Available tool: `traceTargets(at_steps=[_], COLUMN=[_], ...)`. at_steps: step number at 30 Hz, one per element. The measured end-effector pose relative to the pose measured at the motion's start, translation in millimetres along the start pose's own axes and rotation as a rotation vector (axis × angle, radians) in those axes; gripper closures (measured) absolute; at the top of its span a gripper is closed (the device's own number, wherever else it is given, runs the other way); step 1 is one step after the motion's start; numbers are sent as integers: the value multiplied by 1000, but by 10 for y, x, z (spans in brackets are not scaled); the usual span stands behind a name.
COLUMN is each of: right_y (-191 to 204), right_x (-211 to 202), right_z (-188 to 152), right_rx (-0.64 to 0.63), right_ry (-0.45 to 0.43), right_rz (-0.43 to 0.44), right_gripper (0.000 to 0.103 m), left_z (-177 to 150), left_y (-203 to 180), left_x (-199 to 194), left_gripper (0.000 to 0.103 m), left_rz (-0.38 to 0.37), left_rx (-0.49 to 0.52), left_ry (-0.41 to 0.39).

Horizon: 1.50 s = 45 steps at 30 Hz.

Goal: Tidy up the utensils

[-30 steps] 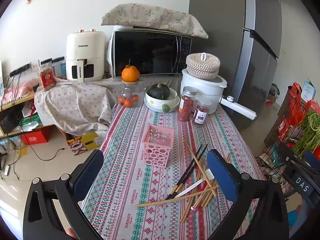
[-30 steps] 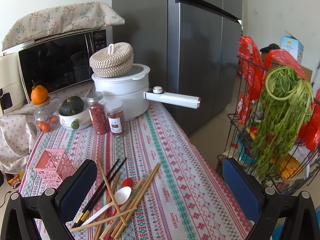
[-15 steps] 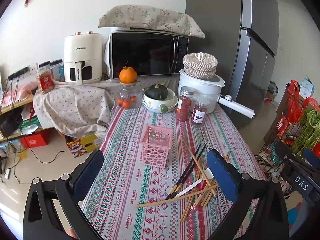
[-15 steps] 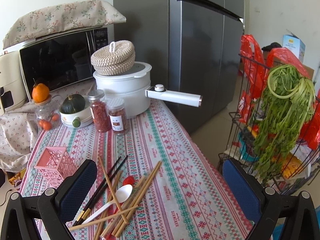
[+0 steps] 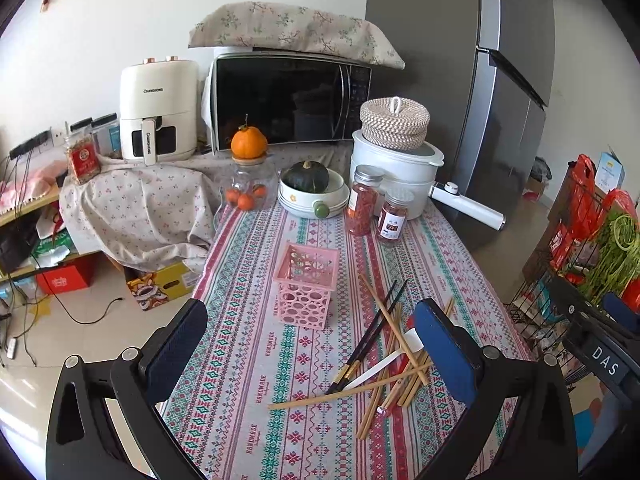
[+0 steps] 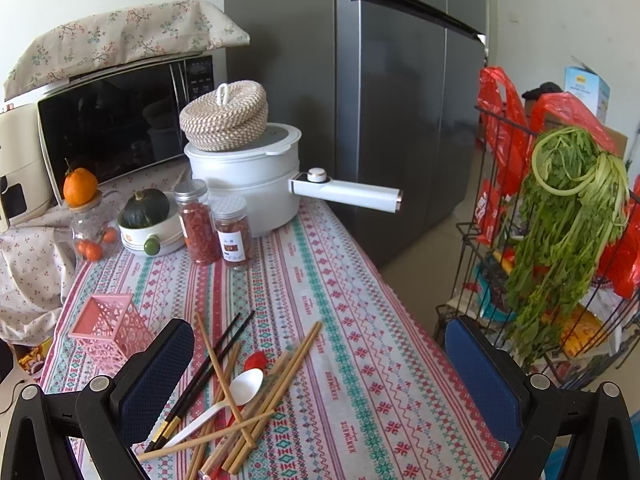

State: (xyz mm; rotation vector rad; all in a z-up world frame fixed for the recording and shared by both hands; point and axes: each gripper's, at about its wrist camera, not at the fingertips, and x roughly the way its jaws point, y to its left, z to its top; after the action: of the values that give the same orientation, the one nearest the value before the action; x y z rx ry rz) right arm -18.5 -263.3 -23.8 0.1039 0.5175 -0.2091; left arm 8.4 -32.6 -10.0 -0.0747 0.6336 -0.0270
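Kitchen clutter fills the far end of a table (image 5: 248,392) covered by a striped patterned cloth: a microwave (image 5: 290,102), a white pot (image 6: 256,182) with a long handle, two spice jars (image 6: 216,230), a squash in a bowl (image 5: 312,192). Near the front edge lies a loose heap of utensils, crossed over one another: wooden chopsticks (image 6: 276,388), a black pair (image 5: 370,334), a white spoon (image 6: 234,394) and something red (image 6: 255,360) mostly buried beneath. Just left of the heap, apart from it, stands a pink holder (image 5: 307,290), upright and with nothing visible inside, the likely home for the heap.

The left gripper (image 5: 312,344) hovers over the table with its jaws spread wide and nothing between them, framing the holder and part of the heap. The right gripper (image 6: 320,364) hangs likewise wide apart and unladen, the heap low beside its left finger. Neither touches anything. Sorting appears not yet begun; the tangle suggests pieces must be lifted singly or in pairs.
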Motion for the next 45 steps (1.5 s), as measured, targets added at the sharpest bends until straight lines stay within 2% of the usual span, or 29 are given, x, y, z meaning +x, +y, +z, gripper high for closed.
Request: traceTargets(at_steps=[5, 8, 12, 14, 17, 21, 24, 28, 29, 32, 34, 38, 39, 45], right_y=[-38, -96, -230, -286, -355, -425, -483, -577, -591, -596, -591, -601, -599, -643], right_x=[37, 88, 242, 370, 609, 1038, 1336, 1634, 1689, 1812, 1869, 1976, 1990, 2092], right_z=[22, 65, 158, 202, 245, 219, 162, 77, 64, 39, 6, -39, -43, -46], right_rx=[5, 21, 73, 81, 64, 59, 55, 39, 31, -13, -25, -5, -9, -4], right_ry=[17, 20, 44, 64, 98, 207, 284, 368, 384, 405, 426, 481, 484, 506], right_rz=[27, 39, 56, 50, 14, 35, 49, 40, 40, 25, 30, 82, 81, 76], right_gripper=[0, 0, 0, 0, 0, 0, 0, 0, 0, 0, 0, 0, 0, 0], left_z=[44, 89, 166, 205, 223, 197, 206, 202, 192, 173, 171, 142, 132, 43], left_y=[-46, -104, -151, -167, -270, -497, -691, -905, -954, -1061, -1055, -1006, -994, -908], left_x=[77, 200, 458, 648, 988, 1337, 1572, 1978, 2084, 2426, 2635, 2960, 3024, 3330], left_gripper=[0, 0, 0, 0, 0, 0, 0, 1, 3, 17, 33, 54, 63, 71], left_rz=[-113, -140, -219, -253, -243, -174, -163, -199, -205, -185, -175, -132, -121, -75], left_rx=[26, 48, 21, -20, -17, 52, 83, 115, 123, 127, 85, 17, 5, -43], left_ry=[33, 70, 159, 236, 388, 451, 490, 557, 575, 609, 619, 605, 600, 620])
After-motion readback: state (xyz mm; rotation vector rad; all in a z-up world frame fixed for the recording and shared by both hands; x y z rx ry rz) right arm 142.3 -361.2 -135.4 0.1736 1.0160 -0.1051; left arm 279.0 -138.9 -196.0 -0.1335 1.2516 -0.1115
